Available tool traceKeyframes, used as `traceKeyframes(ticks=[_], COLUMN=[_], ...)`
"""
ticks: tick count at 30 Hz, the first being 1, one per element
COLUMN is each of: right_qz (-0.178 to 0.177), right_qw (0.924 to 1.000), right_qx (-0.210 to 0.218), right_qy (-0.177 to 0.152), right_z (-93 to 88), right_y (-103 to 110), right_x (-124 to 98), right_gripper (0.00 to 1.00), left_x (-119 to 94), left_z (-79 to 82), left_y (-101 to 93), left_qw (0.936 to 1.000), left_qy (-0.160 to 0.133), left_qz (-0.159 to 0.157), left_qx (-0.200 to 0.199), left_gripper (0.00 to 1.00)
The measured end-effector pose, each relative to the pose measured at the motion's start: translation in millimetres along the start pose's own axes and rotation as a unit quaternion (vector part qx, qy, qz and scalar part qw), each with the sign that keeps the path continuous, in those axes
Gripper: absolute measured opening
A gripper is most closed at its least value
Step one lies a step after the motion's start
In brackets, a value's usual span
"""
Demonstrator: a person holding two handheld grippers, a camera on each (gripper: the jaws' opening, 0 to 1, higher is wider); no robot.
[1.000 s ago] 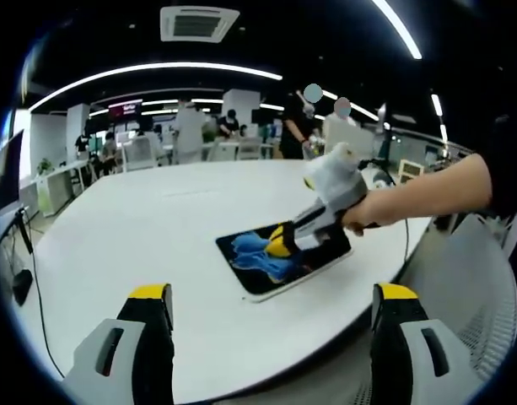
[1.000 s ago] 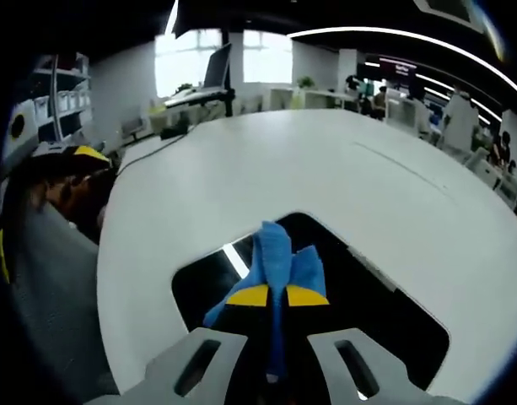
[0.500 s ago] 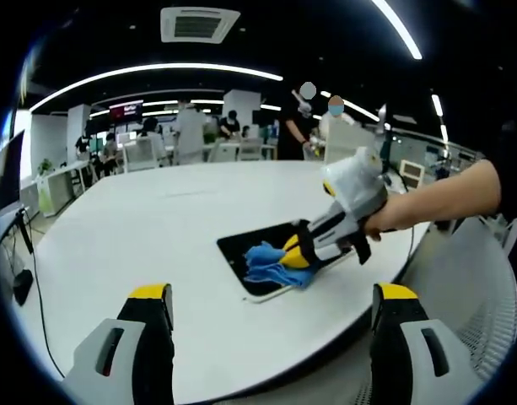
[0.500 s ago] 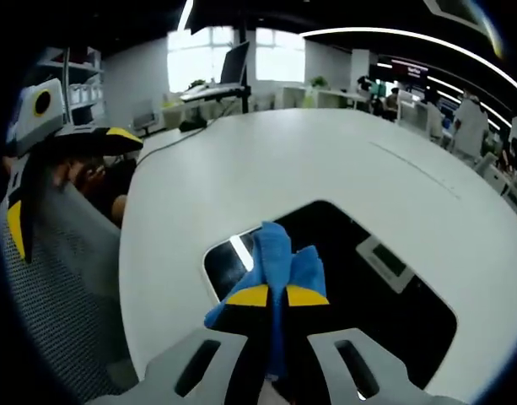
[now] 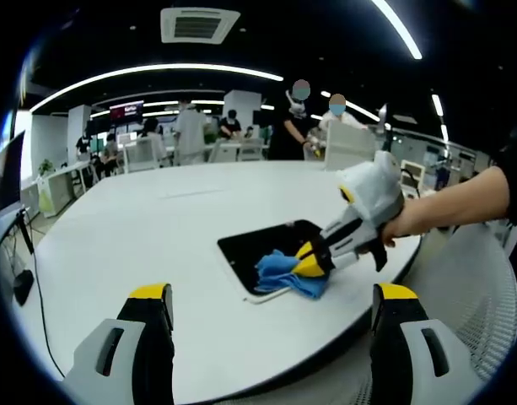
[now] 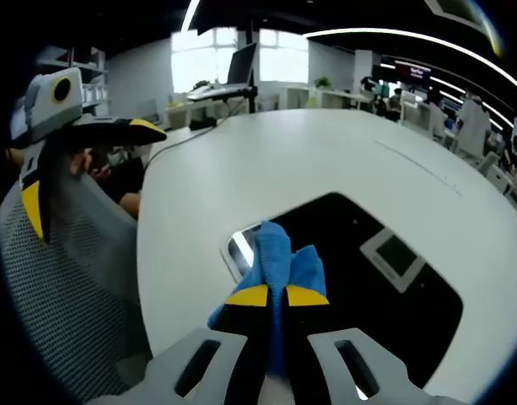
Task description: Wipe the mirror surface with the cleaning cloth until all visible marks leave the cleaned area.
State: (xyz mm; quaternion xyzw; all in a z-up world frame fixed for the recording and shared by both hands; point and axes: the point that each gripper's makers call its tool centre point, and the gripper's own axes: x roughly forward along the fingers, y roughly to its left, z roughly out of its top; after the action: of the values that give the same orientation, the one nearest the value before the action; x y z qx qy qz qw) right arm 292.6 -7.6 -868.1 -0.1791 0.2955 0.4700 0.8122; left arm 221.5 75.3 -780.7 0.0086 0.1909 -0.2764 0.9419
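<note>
Wiping now runs along the near edge of the mirror [image 5: 262,251], which lies flat near the table's [image 5: 140,228] near right edge. Right gripper [image 5: 313,260] clamped on the blue cloth [image 5: 285,273]; in the right gripper view the cloth [image 6: 279,257] is pinched between the yellow-tipped jaws. Over the last second the cloth has slid from mid-mirror to the near corner, part of it now overhanging onto the table. Judgement: one stroke finishing at the edge, far half of the mirror likely next. Left gripper [image 5: 271,308] held back off the table edge, jaws wide, holding nothing, taking no part. Mesh chair back [image 6: 64,278] sits just beside the table. Mirror [image 6: 385,287] reads black with ceiling light reflections, so any marks are too faint to make out; glass under the cloth is hidden
</note>
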Motion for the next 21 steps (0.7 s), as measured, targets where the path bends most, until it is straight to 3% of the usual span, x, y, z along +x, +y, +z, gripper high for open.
traceKeyframes(ticks=[21], right_qz=[-0.002], right_qw=[0.9999], right_qx=[0.009], right_qy=[-0.004], right_z=[-2.0], right_y=[2.1], right_x=[-3.0], right_gripper=[0.00], left_x=[-0.3], left_z=[2.3], left_y=[-0.8], left_qw=[1.0000], left_qy=[-0.007], left_qz=[0.000], left_qx=[0.000], left_gripper=[0.97])
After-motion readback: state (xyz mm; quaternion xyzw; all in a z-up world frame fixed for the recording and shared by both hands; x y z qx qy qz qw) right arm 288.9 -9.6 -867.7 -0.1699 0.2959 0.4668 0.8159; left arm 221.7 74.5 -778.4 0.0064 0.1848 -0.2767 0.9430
